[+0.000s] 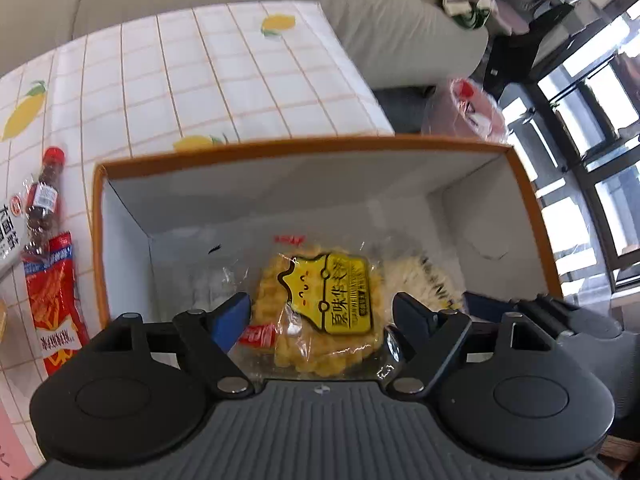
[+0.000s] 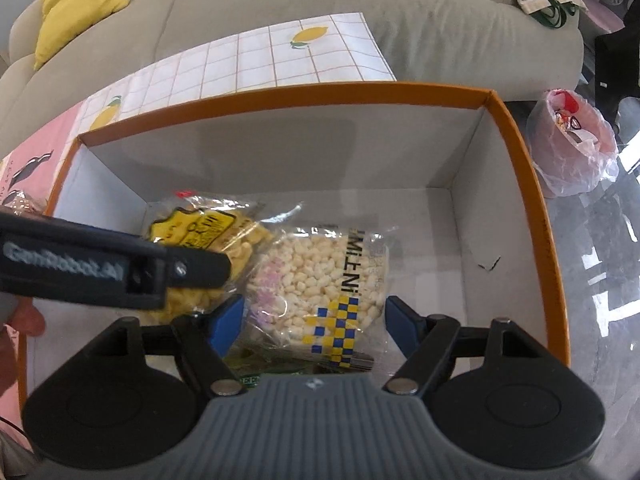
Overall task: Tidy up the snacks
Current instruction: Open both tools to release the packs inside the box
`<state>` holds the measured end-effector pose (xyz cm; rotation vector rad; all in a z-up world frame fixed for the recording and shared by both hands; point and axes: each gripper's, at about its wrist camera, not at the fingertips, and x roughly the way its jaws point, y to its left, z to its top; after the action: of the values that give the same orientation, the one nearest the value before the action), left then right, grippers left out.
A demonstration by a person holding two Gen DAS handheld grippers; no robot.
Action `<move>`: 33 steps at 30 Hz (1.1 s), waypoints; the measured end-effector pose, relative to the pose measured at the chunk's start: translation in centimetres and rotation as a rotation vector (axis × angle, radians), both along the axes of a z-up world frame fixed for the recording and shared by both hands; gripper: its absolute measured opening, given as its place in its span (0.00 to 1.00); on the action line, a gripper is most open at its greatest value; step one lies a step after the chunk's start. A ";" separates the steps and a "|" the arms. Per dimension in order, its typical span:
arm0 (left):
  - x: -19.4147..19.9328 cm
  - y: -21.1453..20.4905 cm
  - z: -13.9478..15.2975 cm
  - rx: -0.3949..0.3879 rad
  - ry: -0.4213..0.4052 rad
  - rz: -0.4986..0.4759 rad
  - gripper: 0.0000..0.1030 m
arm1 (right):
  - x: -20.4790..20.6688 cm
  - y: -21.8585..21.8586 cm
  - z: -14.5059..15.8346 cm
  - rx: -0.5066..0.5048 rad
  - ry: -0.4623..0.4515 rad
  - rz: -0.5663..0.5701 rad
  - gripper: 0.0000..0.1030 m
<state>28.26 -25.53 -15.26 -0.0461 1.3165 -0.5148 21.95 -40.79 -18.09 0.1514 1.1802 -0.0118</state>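
Inside, on the white floor of the orange-rimmed cardboard box [image 1: 300, 147], two snack packets lying flat and side by side: a yellow corn-puff cake packet [image 1: 320, 308] and a white puffed-rice cake packet [image 2: 320, 280]. Long axis of the yellow packet running away from the left wrist camera, red sealed end toward the far wall, label text turned sideways. White packet overlapping the yellow one's edge, its blue-and-yellow checked strip toward the right wrist camera, long axis also near to far.

Left claw [image 1: 322, 314] spread wide, blue pads on either side of the yellow packet, holding nothing as far as visible; cannot tell if a pad touches the wrapper. Right claw [image 2: 314, 320] likewise wide open over the white packet, gripping nothing.

Only in the left view: outside the box on the lemon-print counter cloth [image 1: 180, 80], a red-capped bottle of dark snacks [image 1: 42, 200] and a red sachet [image 1: 56, 304] just beside it, both lengthwise along the box wall. Only in the right view: a green wrapper [image 2: 260, 372] under the white packet, the left claw's black finger across the yellow packet, a yellow cushion [image 2: 84, 4] on the grey sofa [image 2: 280, 4]. Pink bin with plastic liner [image 2: 572, 152] on the floor to the right.
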 end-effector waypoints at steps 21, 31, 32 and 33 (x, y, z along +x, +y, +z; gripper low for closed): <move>-3.1 3.7 5.0 0.038 -0.147 0.011 0.92 | -0.1 0.4 -0.6 -0.040 0.050 -0.094 0.78; -6.5 8.5 8.1 -0.026 -0.189 0.052 0.91 | -2.7 1.3 3.1 -0.072 0.003 -0.168 0.87; -7.0 9.2 8.5 -0.033 -0.200 0.061 0.92 | -3.0 1.5 3.5 -0.065 -0.005 -0.177 0.87; -7.4 9.9 8.8 -0.038 -0.210 0.071 0.92 | -3.5 1.7 4.0 -0.054 -0.019 -0.186 0.87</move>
<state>20.85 -15.68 -6.50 -0.0683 1.0966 -0.4710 18.50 -39.10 -14.06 0.2127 1.1424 -0.2050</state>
